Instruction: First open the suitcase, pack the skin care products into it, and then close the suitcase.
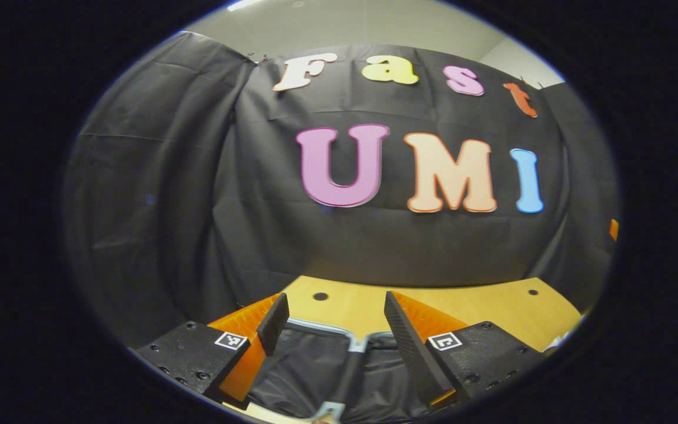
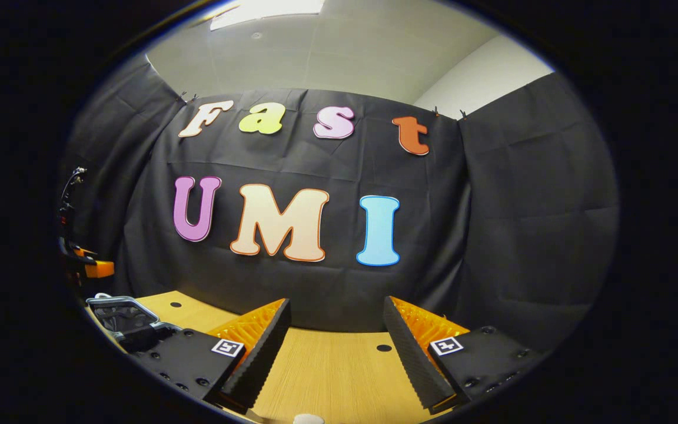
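In the left gripper view the suitcase [image 1: 309, 365], dark with a silver rim, lies just below and between the fingers of my left gripper [image 1: 333, 330], which is open with nothing held. A dark bar [image 1: 345, 377] with a silver bracket runs across the case. In the right gripper view the suitcase [image 2: 121, 315] sits at the far left on the wooden table [image 2: 327, 365]. My right gripper [image 2: 336, 335] is open over bare table. A small white object [image 2: 308, 419], perhaps a product cap, peeks in at the bottom edge. Whether the case lid is up I cannot tell.
The wooden table [image 1: 480, 306] has small round holes and ends at the black cloth wall behind. Something pale [image 1: 562, 341] shows at its right edge. The other gripper [image 2: 86, 265] and its cables hang above the suitcase at far left.
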The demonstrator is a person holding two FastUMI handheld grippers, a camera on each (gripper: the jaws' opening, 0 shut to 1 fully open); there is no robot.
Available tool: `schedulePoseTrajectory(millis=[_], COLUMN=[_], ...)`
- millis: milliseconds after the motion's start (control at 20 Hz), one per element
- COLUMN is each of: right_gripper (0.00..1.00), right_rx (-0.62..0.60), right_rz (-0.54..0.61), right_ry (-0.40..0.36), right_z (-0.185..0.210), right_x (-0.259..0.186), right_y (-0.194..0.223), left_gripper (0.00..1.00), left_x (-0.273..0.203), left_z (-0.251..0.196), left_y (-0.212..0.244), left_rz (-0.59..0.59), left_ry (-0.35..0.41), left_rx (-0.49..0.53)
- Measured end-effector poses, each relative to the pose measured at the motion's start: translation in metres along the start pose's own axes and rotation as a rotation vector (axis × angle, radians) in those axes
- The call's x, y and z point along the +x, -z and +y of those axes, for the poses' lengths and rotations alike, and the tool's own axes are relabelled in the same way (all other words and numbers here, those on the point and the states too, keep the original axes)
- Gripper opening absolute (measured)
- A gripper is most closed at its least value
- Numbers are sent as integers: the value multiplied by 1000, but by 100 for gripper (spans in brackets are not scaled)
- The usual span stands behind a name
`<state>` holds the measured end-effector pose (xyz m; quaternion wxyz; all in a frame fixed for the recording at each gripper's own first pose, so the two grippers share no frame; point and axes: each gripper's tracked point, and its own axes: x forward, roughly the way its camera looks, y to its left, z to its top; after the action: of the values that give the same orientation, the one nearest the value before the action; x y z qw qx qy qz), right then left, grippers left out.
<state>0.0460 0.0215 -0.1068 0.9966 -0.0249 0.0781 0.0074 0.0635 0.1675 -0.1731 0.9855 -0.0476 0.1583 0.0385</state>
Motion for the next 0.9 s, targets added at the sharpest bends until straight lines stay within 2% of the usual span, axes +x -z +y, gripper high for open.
schedulePoseTrajectory(millis=[450, 700, 900], right_gripper=[99, 99, 100], right_rx=[32, 33, 37], right_rz=[38, 54, 69], right_ry=[-26, -42, -67], right_z=[-37, -50, -48], right_x=[-15, -20, -24], right_y=[25, 35, 44], left_gripper=[95, 95, 95], left_x=[-30, -52, -73], left_z=[-167, -240, -280], left_y=[34, 64, 96], left_rz=[47, 94, 142], left_ry=[233, 345, 411], left_rx=[7, -9, 1])
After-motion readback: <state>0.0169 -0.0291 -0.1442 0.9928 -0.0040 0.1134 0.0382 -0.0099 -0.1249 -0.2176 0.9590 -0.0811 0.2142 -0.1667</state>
